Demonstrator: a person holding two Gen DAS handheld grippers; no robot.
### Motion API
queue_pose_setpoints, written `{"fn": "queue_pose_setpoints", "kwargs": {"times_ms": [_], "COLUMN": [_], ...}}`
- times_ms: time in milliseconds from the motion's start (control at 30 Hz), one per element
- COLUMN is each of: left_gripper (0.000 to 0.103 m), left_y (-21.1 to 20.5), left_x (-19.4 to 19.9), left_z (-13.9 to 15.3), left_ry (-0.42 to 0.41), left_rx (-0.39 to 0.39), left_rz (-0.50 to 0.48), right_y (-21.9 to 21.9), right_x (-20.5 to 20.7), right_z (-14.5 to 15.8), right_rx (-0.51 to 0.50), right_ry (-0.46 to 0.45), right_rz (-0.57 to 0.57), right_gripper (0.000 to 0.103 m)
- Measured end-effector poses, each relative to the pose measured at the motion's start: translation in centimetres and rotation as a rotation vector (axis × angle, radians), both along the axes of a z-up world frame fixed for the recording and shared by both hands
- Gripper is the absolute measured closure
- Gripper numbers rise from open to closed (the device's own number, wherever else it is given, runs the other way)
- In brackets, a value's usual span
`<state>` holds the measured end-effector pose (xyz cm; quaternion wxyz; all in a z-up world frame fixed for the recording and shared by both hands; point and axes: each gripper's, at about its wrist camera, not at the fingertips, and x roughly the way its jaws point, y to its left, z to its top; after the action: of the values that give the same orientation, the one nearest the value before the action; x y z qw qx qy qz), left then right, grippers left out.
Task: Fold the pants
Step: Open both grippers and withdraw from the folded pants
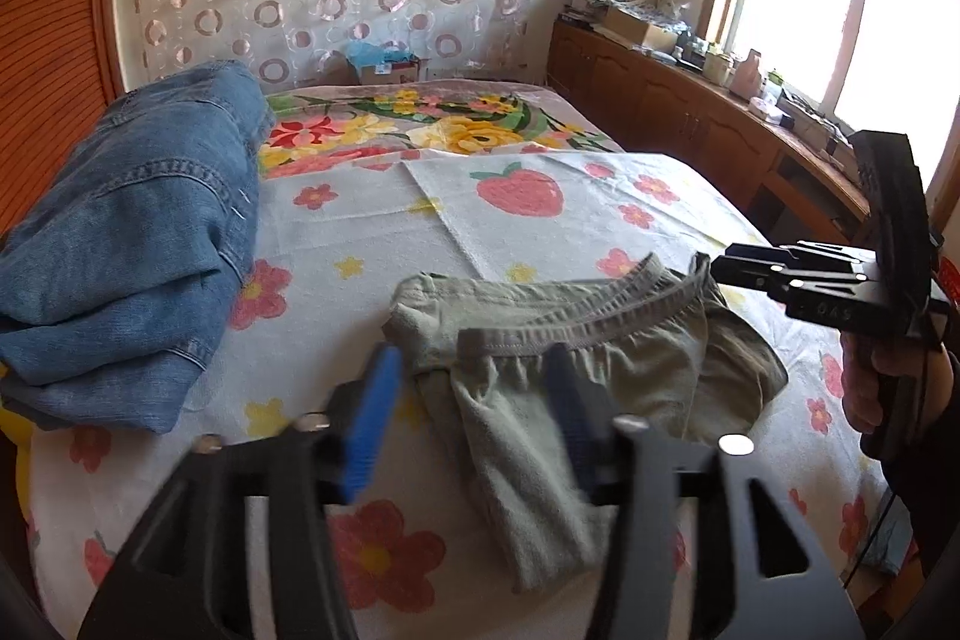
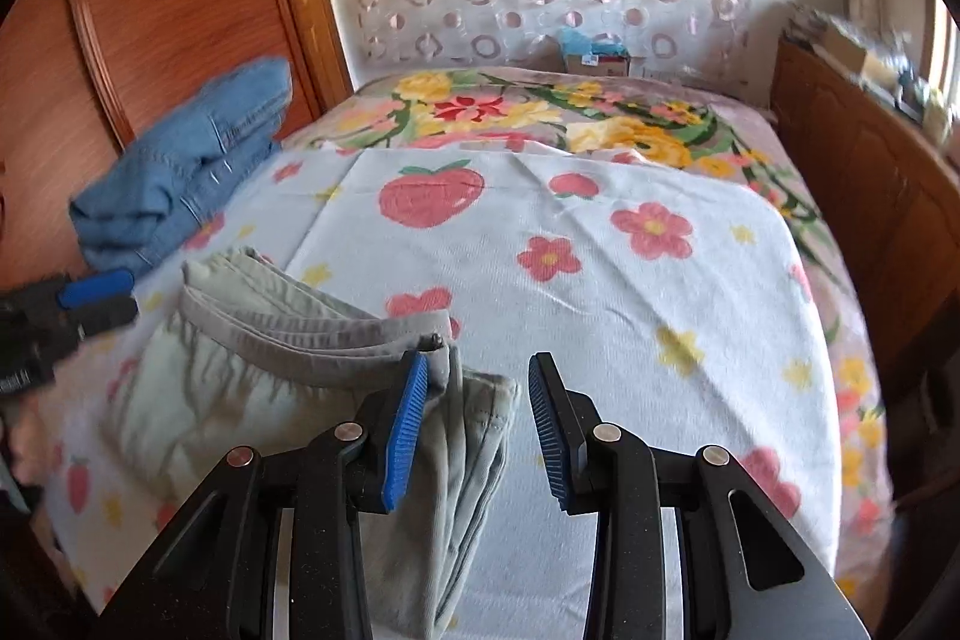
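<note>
Both the left hand-held gripper (image 1: 471,418) and right hand-held gripper (image 2: 478,430) hang wide open over the green pants (image 1: 540,376) on the bed (image 1: 540,220), probably not touching.

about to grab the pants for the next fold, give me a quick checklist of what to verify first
1. Left gripper open: ok, jaws apart over the pants.
2. Right gripper open: ok, jaws apart at the pants' edge.
3. Waistband in view: ok, both layers run close together.
4. Pants lying flat: not ok, bunched and wrinkled.
5. Room on the towel for folding: ok, bare beyond the pants.
6. Jeans apart from the pants: ok, piled to the left.
</note>
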<state>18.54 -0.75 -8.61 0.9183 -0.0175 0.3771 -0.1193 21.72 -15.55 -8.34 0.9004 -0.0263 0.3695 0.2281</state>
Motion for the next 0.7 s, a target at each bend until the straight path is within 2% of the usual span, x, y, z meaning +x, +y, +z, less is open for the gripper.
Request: {"fn": "queue_pose_setpoints", "kwargs": {"times_ms": [67,233,467,567,700], "left_gripper": [0.03,0.03,0.03,0.03,0.03], "left_y": [-0.1,-0.3,-1.3,-1.7,-2.0], "left_x": [-0.1,-0.9,-2.8,-3.6,-4.0], "left_z": [-0.3,-0.9,-1.9,-2.3,-2.6], "left_ry": [0.004,0.02,0.052,0.059,0.069], "left_rx": [-0.005,-0.027,-0.007,0.0,0.01], "left_rz": [0.004,0.008,-0.035,-0.049,-0.061], "right_y": [-0.3,-1.0,-1.3,-1.6,-1.8], "right_x": [-0.6,-3.2,-6.5,-7.2,-7.1], "right_z": [-0.2,-0.2,-0.8,-0.8,-0.9], "right_rx": [-0.001,0.013,-0.007,-0.039,-0.038], "right_ry": [0.003,0.014,0.022,0.008,0.03], "right_rz": [-0.001,0.017,0.049,0.045,0.039], "right_gripper": [0.066,0.066,0.066,0.061,0.061]}}
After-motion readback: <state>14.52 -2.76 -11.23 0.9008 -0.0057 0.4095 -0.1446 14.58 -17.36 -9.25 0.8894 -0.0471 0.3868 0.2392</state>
